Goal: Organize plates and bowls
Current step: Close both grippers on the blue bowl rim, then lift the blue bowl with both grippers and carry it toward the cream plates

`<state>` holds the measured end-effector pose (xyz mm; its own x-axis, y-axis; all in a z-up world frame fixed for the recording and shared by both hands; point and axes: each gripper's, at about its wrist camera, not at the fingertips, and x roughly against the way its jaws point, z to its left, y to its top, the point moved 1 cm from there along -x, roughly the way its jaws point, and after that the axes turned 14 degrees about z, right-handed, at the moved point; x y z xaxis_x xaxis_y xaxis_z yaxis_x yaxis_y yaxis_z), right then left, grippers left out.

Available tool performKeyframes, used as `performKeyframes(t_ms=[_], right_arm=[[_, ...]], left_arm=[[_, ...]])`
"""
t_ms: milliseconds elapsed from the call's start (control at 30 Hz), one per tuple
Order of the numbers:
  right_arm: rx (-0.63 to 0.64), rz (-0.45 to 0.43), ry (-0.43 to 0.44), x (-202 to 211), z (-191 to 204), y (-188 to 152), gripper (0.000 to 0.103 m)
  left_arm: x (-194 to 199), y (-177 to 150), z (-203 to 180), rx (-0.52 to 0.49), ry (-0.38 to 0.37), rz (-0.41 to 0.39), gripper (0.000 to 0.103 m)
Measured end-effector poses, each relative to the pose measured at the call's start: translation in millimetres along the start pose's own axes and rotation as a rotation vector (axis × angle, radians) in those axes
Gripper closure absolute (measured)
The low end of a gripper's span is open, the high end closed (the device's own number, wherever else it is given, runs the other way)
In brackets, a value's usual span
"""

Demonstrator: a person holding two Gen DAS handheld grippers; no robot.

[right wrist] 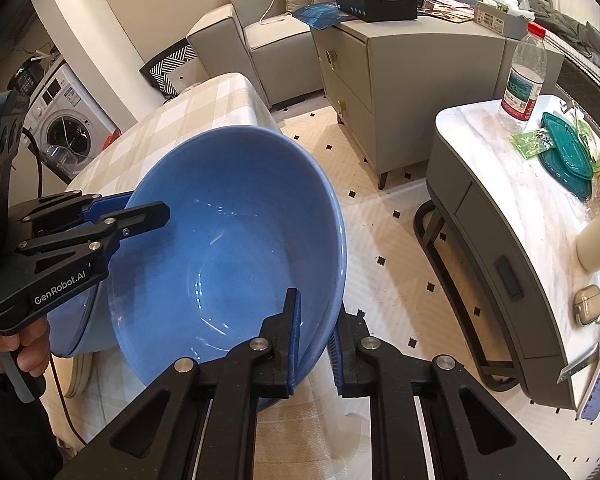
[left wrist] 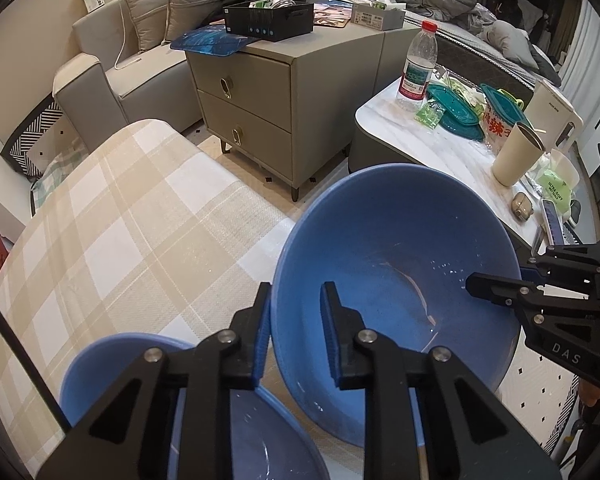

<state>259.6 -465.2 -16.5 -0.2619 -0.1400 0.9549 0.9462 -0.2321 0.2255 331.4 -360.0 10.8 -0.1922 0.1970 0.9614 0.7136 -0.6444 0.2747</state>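
The checked tabletop (left wrist: 132, 216) fills the lower left of the left wrist view, from 7 to 11 o'clock. Above it a blue bowl (left wrist: 396, 280) is held tilted, its mouth turned toward the cameras and its rim running from about 11 down to 5 o'clock. A second bowl (left wrist: 260, 436) sits at 6 o'clock under the left gripper (left wrist: 296, 336), upright on the tabletop.

The left gripper clamps the tilted bowl's near rim, one of its fingers (left wrist: 262, 340) outside the wall and the other inside. The right gripper (right wrist: 314, 344) pinches the opposite rim the same way, fully closed on the wall; its fingers (right wrist: 294, 344) straddle the edge at 6 o'clock in its own view.

Writing: the left gripper's body reads "GenRobot.AI" in the right wrist view, and the right one shows "DAS" in the left wrist view. At 2 o'clock a marble side table (left wrist: 432, 136) carries a red-capped bottle (left wrist: 418, 68), a cream cup (left wrist: 518, 156) and a green pack (left wrist: 556, 184) marked "ULTRA SOFT". A washing machine (right wrist: 60, 120) stands at 9 o'clock in the right wrist view; its labels are too small to read.
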Motion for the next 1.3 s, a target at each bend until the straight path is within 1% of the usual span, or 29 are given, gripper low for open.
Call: performKeyframes(t_ms=[500,867,1300], right_arm=[[-0.004,-0.035,-0.014,20,6,1,0.090],[0.003,-0.083,-0.039,50,14,7,0.090],[0.032,-0.115,-0.065,73,30,9,0.090]], left_arm=[[16,0,0,0.008,-0.015,-0.041,0.081],[40,-4,1,0.027,-0.026,-0.091,0.081],[66,-10,9,0.056,-0.027,-0.139,0.081]])
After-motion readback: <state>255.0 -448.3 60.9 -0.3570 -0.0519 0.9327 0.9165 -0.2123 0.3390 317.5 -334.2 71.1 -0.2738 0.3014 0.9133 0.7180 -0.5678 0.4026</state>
